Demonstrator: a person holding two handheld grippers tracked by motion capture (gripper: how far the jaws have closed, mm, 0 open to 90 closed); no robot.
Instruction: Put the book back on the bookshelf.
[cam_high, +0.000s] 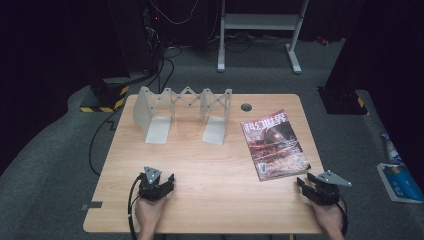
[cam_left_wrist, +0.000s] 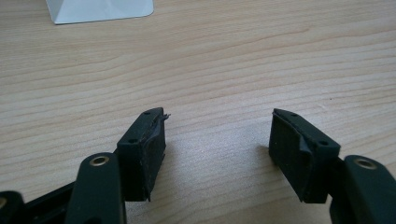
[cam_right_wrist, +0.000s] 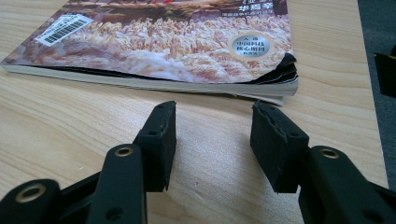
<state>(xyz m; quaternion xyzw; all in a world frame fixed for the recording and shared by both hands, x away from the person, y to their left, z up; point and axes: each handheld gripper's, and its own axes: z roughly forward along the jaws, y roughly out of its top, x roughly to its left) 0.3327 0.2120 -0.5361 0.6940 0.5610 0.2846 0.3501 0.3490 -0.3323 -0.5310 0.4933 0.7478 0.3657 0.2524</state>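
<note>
Magazine (cam_right_wrist: 154, 51) near edge just beyond right gripper (cam_right_wrist: 212, 119), fingers apart

Magazine (cam_high: 274, 143) cover: red title 科幻世界 at top; round badge (cam_right_wrist: 251, 45) w/ Chinese chars, too small; barcode label (cam_right_wrist: 63, 30), digits unreadable.

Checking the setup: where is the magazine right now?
In the high view, the magazine lies flat on the table's right side, just ahead of the right tool, right of the bookends.

Lab: wooden table (cam_high: 210, 165) on grey carpet, dark surround, cables (cam_high: 165, 65), metal stand (cam_high: 260, 22).
</note>
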